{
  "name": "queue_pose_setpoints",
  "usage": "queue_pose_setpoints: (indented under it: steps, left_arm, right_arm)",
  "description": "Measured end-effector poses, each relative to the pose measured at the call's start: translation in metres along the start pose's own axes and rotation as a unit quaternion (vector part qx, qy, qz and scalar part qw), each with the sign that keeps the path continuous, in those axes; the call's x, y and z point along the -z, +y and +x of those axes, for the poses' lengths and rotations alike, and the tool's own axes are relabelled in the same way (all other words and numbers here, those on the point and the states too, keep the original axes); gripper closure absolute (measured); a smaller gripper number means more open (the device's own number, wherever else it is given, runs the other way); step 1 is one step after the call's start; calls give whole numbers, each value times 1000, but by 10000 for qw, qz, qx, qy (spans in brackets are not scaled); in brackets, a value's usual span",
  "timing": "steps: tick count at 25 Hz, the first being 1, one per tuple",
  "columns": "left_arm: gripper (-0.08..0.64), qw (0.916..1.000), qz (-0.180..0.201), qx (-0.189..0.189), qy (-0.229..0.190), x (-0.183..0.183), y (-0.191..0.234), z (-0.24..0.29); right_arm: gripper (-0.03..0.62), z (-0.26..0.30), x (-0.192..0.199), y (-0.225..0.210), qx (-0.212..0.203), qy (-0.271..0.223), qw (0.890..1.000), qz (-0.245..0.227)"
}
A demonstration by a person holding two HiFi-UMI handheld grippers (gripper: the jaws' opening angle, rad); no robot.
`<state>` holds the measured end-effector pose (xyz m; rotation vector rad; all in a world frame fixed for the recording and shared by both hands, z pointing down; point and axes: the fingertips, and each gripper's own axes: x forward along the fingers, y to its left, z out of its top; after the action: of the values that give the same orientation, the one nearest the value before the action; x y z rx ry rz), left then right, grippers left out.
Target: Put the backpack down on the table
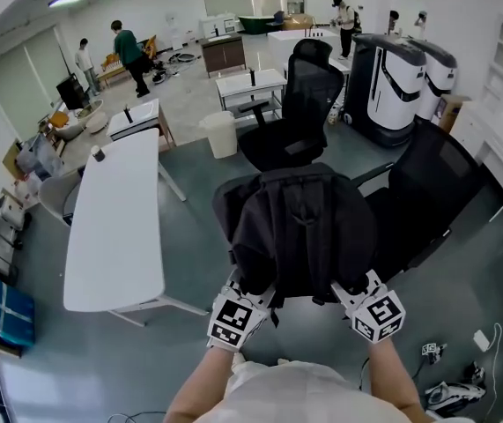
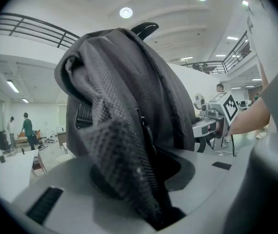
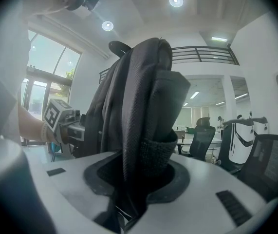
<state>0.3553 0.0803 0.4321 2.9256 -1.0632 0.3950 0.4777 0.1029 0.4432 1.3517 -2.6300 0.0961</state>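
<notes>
My left gripper (image 1: 249,291) and right gripper (image 1: 350,293) each clamp soft fabric of the black backpack (image 1: 299,227). It looks floppy, so I judge two side holds best.

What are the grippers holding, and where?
The black backpack: the left gripper clamps mesh fabric at its near left corner, and the right gripper clamps padded fabric at its near right corner.

Black office chair (image 1: 308,95) at 12 o'clock. Second black mesh chair (image 1: 432,183) at 2 o'clock. Two white-and-black machines (image 1: 392,82) side by side at 1 o'clock. White bin (image 1: 220,134) at 11 o'clock. Person in green top (image 1: 129,51) far off at 10 o'clock. Blue container (image 1: 0,307) at 8 o'clock.
</notes>
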Motion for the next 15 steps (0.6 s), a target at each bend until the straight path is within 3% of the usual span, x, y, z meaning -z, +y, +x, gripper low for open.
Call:
queue_pose_setpoints:
  steps: [15]
  left_arm:
    - [431,9999,10,-165,-7,2,7,-13]
  right_arm:
    - [460,9,-3,11,-155,-51,9998,-62]
